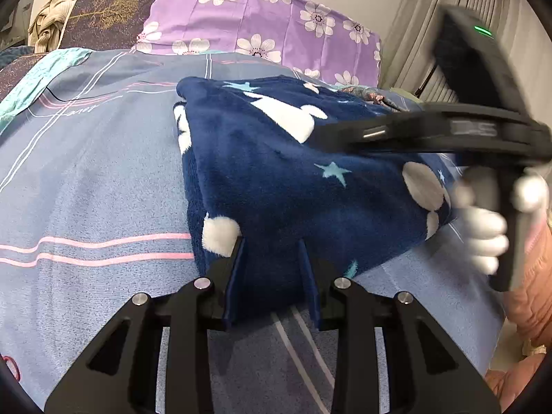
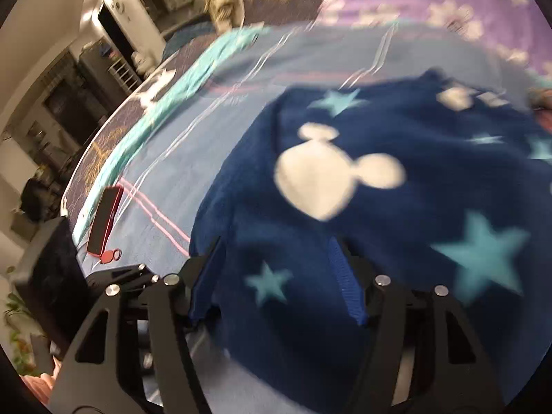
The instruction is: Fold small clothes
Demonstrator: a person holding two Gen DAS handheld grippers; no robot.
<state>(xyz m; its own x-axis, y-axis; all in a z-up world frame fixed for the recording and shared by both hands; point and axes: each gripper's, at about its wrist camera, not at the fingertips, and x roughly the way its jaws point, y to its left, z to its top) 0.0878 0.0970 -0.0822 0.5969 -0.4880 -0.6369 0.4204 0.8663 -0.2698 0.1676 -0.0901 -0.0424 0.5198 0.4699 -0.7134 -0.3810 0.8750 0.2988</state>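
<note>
A navy fleece garment [image 1: 276, 172] with white mouse-head shapes and teal stars lies folded on the blue striped bedsheet [image 1: 86, 179]. My left gripper [image 1: 272, 252] is open, its jaws straddling the garment's near edge. The right gripper's black body [image 1: 448, 131] shows in the left wrist view, over the garment's right side, held by a white-gloved hand [image 1: 483, 238]. In the blurred right wrist view, my right gripper [image 2: 276, 269] is open over the same garment [image 2: 379, 189], with fleece between its fingers.
A purple flowered pillow [image 1: 262, 24] and a dark patterned pillow [image 1: 107, 13] lie at the bed's head. Grey curtains [image 1: 421, 24] hang on the right. A red-cased phone [image 2: 105, 220] lies on the sheet left of the garment. Shelves and furniture stand beyond the bed's left edge.
</note>
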